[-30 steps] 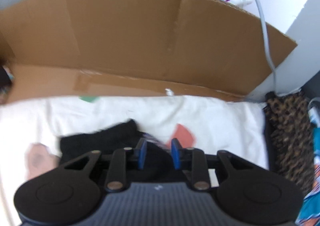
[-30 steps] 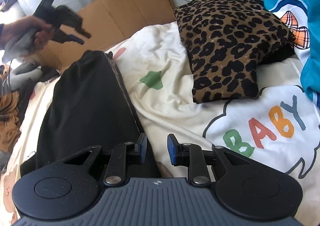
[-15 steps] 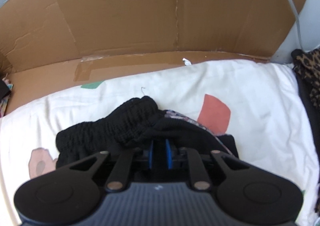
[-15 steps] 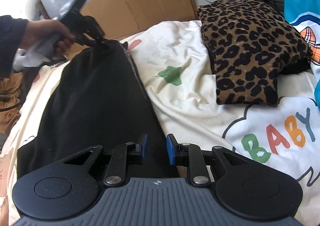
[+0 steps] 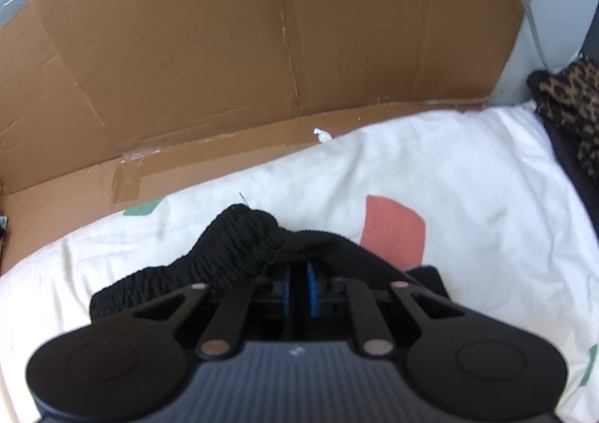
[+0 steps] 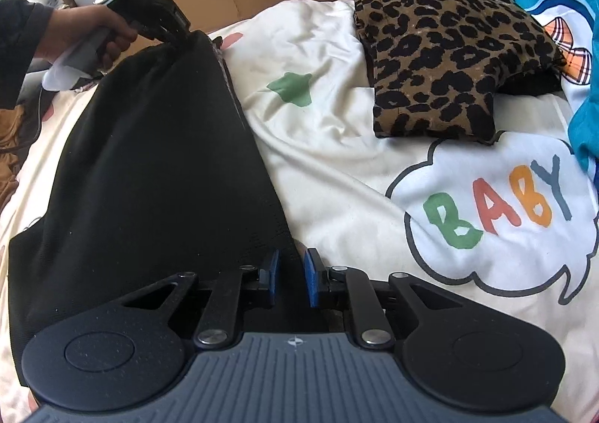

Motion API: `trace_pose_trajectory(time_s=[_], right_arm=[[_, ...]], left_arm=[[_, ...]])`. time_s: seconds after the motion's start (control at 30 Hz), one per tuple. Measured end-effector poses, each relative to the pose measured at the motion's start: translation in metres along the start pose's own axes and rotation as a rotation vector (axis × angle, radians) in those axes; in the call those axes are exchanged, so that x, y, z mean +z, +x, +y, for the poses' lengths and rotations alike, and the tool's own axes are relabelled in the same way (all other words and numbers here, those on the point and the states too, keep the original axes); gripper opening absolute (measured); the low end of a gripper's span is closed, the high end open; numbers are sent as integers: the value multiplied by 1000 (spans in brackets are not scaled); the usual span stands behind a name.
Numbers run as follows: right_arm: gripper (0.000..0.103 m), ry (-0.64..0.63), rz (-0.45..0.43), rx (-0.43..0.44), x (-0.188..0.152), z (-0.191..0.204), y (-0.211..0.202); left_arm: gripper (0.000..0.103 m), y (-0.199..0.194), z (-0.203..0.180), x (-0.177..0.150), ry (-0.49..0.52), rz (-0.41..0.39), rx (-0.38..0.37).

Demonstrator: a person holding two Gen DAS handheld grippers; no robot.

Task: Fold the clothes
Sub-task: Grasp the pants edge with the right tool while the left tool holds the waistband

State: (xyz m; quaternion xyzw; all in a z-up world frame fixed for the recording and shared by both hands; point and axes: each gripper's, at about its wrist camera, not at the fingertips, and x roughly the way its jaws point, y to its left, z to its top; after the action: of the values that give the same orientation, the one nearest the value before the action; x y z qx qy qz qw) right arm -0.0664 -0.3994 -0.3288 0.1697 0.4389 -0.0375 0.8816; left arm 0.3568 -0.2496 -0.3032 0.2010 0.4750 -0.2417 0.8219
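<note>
A black garment (image 6: 149, 168) lies stretched lengthwise on the white printed bed sheet (image 6: 337, 168). At its far end, my left gripper (image 6: 178, 37), held in a person's hand (image 6: 108, 30), is shut on the garment's ribbed waistband (image 5: 239, 247). In the left wrist view the blue pads of my left gripper (image 5: 298, 284) sit close together with black cloth pinched between them. At the near end, my right gripper (image 6: 291, 273) has its pads drawn close on the garment's near hem, whose edge runs in between them.
A flattened cardboard sheet (image 5: 262, 48) stands against the wall behind the bed. A folded leopard-print cloth (image 6: 449, 41) lies to the right of the garment, with a blue garment (image 6: 584, 123) beyond it. Brown cloth (image 6: 7, 146) lies at the left edge.
My left gripper came down onto the waistband and shut on it, bunching the cloth. The right gripper's fingers narrowed around the near hem.
</note>
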Motion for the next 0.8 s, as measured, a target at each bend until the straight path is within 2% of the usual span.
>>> trace_pose_trajectory(time_s=[0.17,0.3,0.47,0.63,0.8], right_arm=[[21,82,-54,56,6,-6,-16],[21,72,-96,95,13,-2,-24],[21,48,-54,119,11,6,-16],[21,27,-12,105,6,9,-10],[21,11,5,100,5,11,-10]], left_arm=[[14,-34,12,-5,23,-40,-33],[14,-47,30,-5,-1,-64,-26],[14,-28,40,-2,-31,-55,-10],[12,-3,40,0,-73,-63,2],[10,11,34,3,-66,-73,13]])
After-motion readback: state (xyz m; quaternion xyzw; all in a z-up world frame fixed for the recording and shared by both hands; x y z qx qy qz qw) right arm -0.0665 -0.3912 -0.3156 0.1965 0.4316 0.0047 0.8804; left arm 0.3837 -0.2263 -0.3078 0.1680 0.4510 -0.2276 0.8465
